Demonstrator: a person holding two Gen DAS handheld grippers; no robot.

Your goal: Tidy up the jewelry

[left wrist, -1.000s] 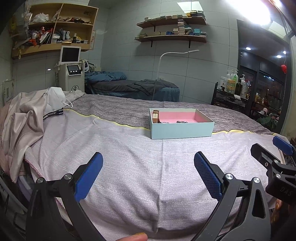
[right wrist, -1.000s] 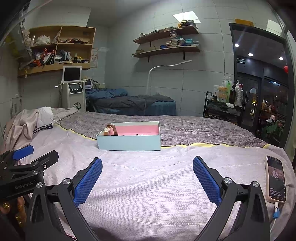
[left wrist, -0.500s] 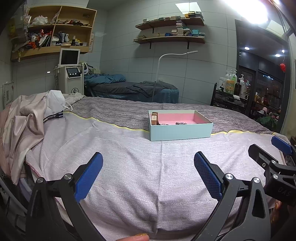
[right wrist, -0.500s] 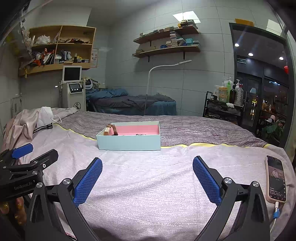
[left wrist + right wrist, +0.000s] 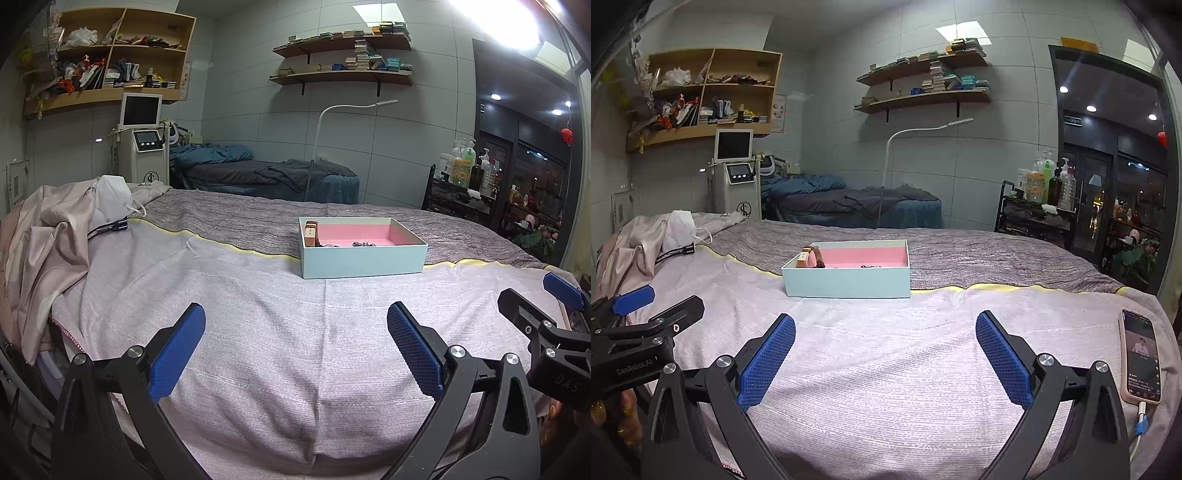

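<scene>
A light blue box (image 5: 364, 260) with a pink lining stands on the bed's grey cover, also in the right wrist view (image 5: 847, 282). Inside it a brown strap watch (image 5: 311, 233) leans at the left end and a dark chain (image 5: 364, 244) lies on the pink floor; both show in the right wrist view, the watch (image 5: 811, 257) and the chain (image 5: 870, 266). My left gripper (image 5: 295, 347) is open and empty, well short of the box. My right gripper (image 5: 885, 354) is open and empty, also short of the box. Each gripper shows at the edge of the other's view.
A phone (image 5: 1141, 362) on a charging cable lies on the cover at the right. Bunched pink cloth and a white mask (image 5: 110, 199) lie at the left. A second bed, a floor lamp, a machine on a stand and wall shelves are behind.
Both grippers have shifted only slightly; the left wrist view has drifted a little, the box sits slightly lower and left in it. Both jaws stay open.
</scene>
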